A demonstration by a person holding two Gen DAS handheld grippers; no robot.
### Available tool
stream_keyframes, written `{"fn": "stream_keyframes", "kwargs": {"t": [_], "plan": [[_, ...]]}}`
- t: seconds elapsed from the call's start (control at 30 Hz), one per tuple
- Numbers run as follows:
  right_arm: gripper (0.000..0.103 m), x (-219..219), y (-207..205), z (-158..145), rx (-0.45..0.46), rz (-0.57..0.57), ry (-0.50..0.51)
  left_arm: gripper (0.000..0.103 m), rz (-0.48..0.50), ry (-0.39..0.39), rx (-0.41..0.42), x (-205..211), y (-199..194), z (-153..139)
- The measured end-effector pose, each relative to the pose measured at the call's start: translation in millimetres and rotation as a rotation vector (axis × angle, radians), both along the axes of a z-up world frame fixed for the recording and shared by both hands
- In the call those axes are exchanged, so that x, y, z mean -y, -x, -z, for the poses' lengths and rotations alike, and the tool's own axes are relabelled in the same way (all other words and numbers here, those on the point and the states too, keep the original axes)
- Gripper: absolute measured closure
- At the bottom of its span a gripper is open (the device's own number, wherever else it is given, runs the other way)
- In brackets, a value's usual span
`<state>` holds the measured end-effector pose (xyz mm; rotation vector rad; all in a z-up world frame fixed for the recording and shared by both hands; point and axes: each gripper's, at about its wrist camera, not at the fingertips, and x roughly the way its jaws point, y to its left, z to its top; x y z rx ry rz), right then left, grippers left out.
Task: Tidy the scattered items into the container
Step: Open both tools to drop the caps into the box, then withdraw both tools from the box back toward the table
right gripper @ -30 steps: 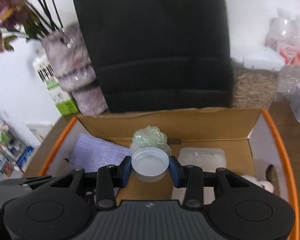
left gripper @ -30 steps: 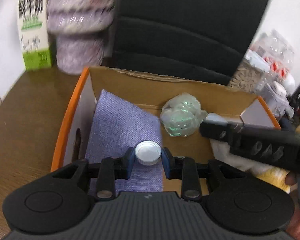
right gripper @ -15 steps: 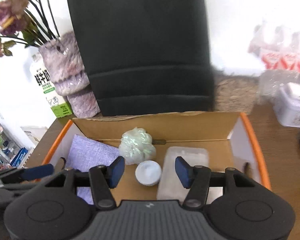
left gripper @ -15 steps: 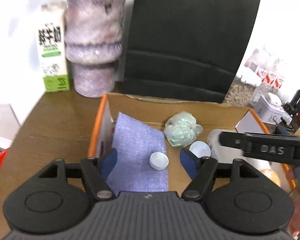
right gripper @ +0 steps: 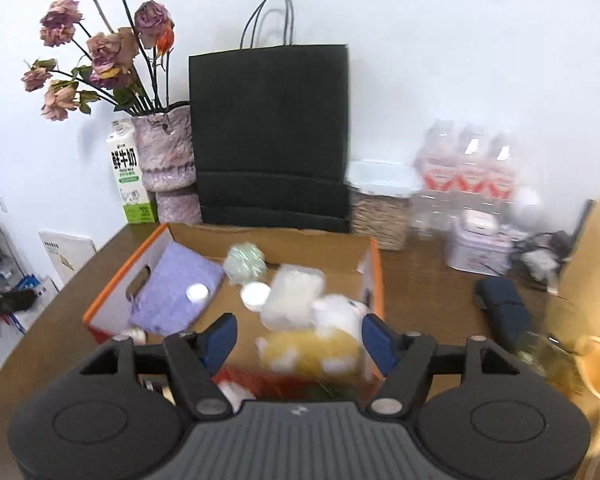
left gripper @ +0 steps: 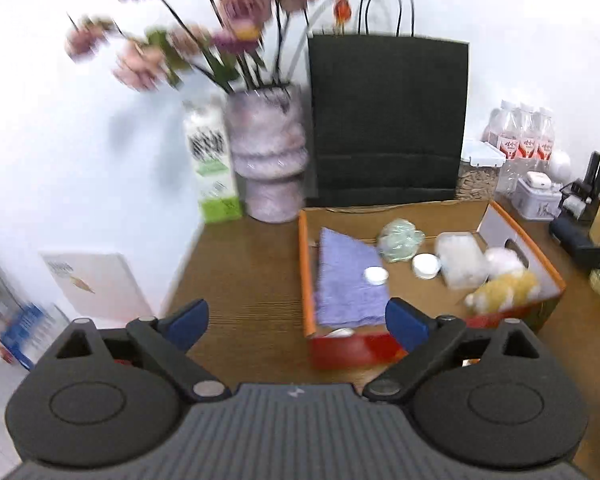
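Note:
The orange-edged cardboard box [left gripper: 303, 264] [right gripper: 116, 280] sits on the brown table. Inside lie a purple cloth [left gripper: 348, 280] [right gripper: 172, 284], a small white cap [left gripper: 376, 276] [right gripper: 197, 292] on the cloth, a larger white cap [left gripper: 426, 266] [right gripper: 255, 294], a green plastic wad [left gripper: 400, 238] [right gripper: 245, 262], a clear tub [left gripper: 462, 260] [right gripper: 296, 294] and white and yellow plush toys [left gripper: 504, 280] [right gripper: 312, 346]. My left gripper [left gripper: 296, 322] is open and empty, above the table at the box's near left. My right gripper [right gripper: 298, 338] is open and empty above the box's near edge.
A black paper bag [left gripper: 386, 120] [right gripper: 270, 136], a flower vase [left gripper: 268, 152] [right gripper: 168, 164] and a milk carton [left gripper: 212, 172] [right gripper: 130, 176] stand behind the box. Water bottles [right gripper: 466, 172], a tin [right gripper: 480, 248] and a dark case [right gripper: 500, 308] stand at the right.
Both grippers let go of their white caps, which now lie in the box. Both opened wide and pulled up and back from the box.

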<state>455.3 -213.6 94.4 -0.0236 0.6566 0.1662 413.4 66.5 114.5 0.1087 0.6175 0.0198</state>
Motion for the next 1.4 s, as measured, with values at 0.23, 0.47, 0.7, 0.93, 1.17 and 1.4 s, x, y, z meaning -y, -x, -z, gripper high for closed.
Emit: {"fn": "stream_keyframes", "kwargs": {"t": [0.23,0.47,0.7,0.93,1.17,1.4], "plan": [[0.027,23,109,-9,0.053,-0.044,-0.069,0.000,0.041,0.152,0.015,-13,107,-4],[0.025,27,237,16,0.092,-0.106,-0.043,0.000,0.180,0.139,0.089,10,226,22],[0.017,29,332,44,0.096,-0.168,-0.068,0.000,0.227,0.269,0.171,23,332,51],[0.014,6,393,71,0.134,-0.125,-0.037,0.000,0.313,0.092,0.202,50,357,79],[0.014,-25,405,87,0.133,-0.136,-0.009,0.000,0.136,0.181,0.230,59,375,91],[0.014,-15,397,100,0.072,-0.084,-0.049,0.000,0.100,0.150,0.137,67,367,99]]}}
